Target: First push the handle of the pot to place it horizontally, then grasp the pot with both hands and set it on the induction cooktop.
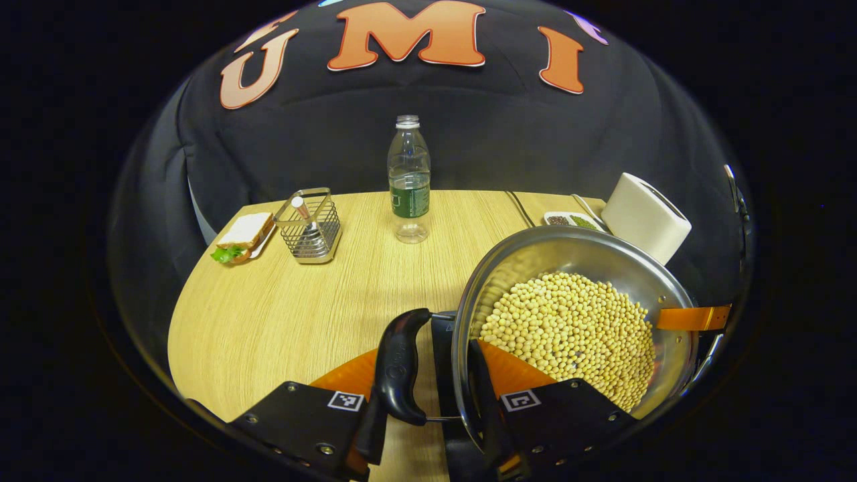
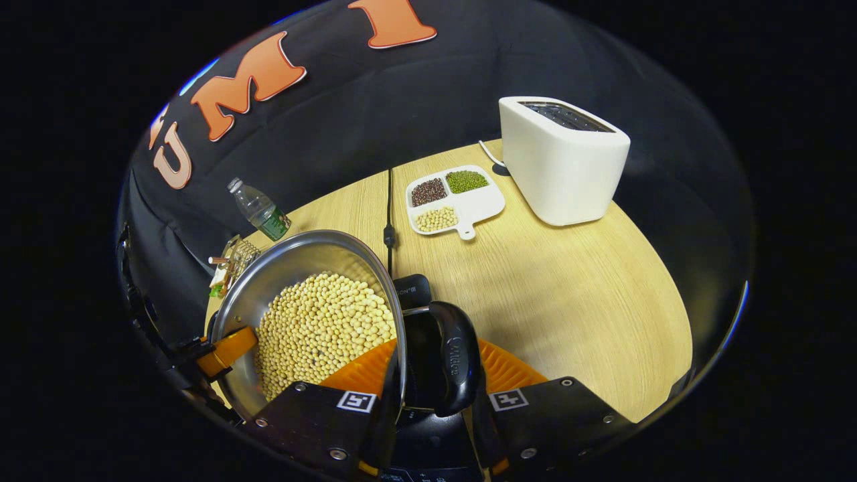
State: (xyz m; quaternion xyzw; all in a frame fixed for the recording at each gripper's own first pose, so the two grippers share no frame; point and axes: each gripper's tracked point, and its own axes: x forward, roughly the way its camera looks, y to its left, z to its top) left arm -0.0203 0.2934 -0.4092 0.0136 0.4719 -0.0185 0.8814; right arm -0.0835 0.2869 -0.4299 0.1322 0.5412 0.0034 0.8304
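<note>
A steel pot [image 1: 643, 268] full of soybeans [image 1: 569, 328] sits tilted in both views. My left gripper [image 1: 428, 395] is shut on it: one finger lies outside the black loop handle [image 1: 400, 368], the other inside the rim. On the opposite side my right gripper [image 2: 435, 385] clamps the second black handle [image 2: 456, 361] and the pot [image 2: 294, 261] wall the same way. Black parts of the induction cooktop [image 2: 412, 291] show under the pot, also the cooktop [image 1: 442, 335] beside the left handle. I cannot tell whether the pot rests on it or hangs just above.
On the wooden table [image 1: 268, 321] stand a water bottle [image 1: 409, 177], a wire basket [image 1: 309, 227] and a sandwich on a plate [image 1: 242, 235] at the far left. A white toaster [image 2: 562, 161], a divided dish of beans [image 2: 454, 199] and a black cable [image 2: 389, 201] lie beyond the pot.
</note>
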